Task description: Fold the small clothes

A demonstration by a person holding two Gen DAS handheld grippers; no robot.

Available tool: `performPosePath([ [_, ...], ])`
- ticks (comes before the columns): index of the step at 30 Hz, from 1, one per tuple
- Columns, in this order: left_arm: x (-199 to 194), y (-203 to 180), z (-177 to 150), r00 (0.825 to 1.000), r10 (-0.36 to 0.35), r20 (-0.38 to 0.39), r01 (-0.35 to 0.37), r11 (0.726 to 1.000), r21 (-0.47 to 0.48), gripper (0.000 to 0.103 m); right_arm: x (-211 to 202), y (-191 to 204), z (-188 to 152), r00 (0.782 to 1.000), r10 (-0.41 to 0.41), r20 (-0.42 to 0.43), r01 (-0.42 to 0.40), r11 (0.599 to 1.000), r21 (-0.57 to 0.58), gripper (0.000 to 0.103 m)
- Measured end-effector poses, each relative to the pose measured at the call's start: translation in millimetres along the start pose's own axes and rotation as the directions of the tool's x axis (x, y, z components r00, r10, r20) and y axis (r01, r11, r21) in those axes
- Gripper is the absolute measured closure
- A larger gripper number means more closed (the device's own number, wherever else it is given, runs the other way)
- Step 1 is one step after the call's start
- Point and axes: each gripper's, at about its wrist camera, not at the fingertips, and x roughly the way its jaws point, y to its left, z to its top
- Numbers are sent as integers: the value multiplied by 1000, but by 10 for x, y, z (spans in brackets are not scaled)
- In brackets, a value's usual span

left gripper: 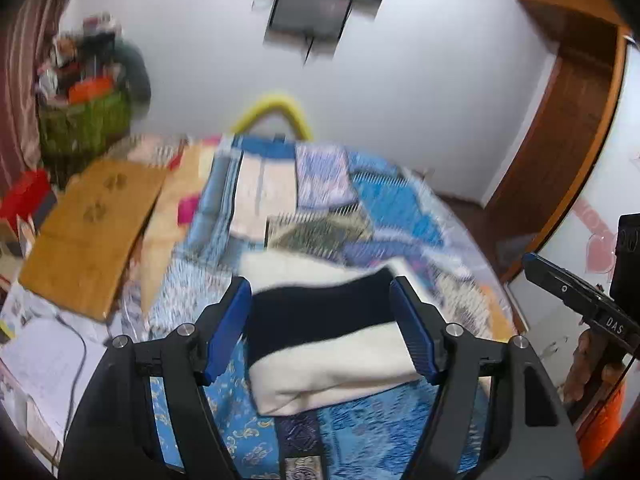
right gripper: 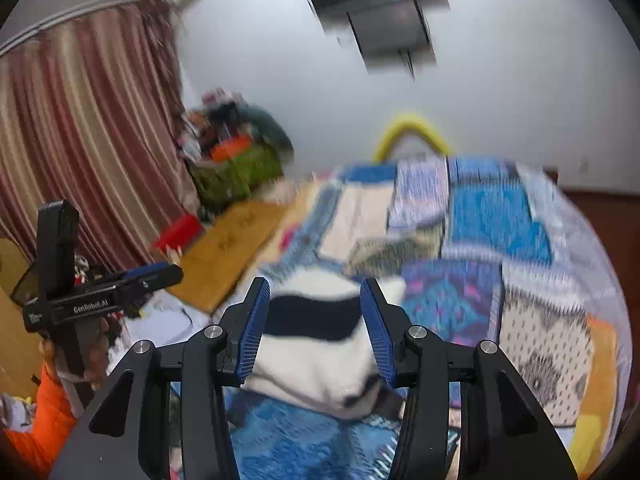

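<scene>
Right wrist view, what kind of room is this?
Most likely a bedroom in a home: a patchwork quilt spread over what looks like a bed, a striped curtain on one side, and a full green laundry basket by the wall.

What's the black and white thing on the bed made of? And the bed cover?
The black and white garment looks like soft knit or fleece: matte, thick, rounded folds. The patchwork bed cover looks like woven cloth, maybe slightly shiny; blur leaves that open.

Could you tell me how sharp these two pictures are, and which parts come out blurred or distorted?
Left wrist view: the left gripper is crisp, but the patchwork bedspread, the wall unit and the green basket are smeared by motion. Right wrist view: the right gripper is sharp, while the black-and-white garment and the striped curtain blur. Both views bow at the rim.
</scene>
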Motion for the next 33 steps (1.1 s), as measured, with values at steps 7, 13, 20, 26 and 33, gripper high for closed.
performPosePath([
  [7,-740,-394,2,977,16,212,-32,997,72,32,-587,501,71,978,11,209,8,996,-90,59],
  [13,-1180,-684,-191,935,56,349,-105,987,123,32,-883,813,-23,944,-21,329,74,986,-149,59],
  [20,-1422,-796,-393,887,107,450,-175,978,112,16,-971,874,-123,925,-76,372,139,980,-145,38],
  [26,-1417,-837,-479,880,122,459,-198,973,121,5,-991,854,-161,920,-122,373,182,975,-128,19],
  [33,-1433,-849,-549,878,131,460,-210,970,123,0,-1015,829,-166,915,-163,370,216,971,-106,4],
])
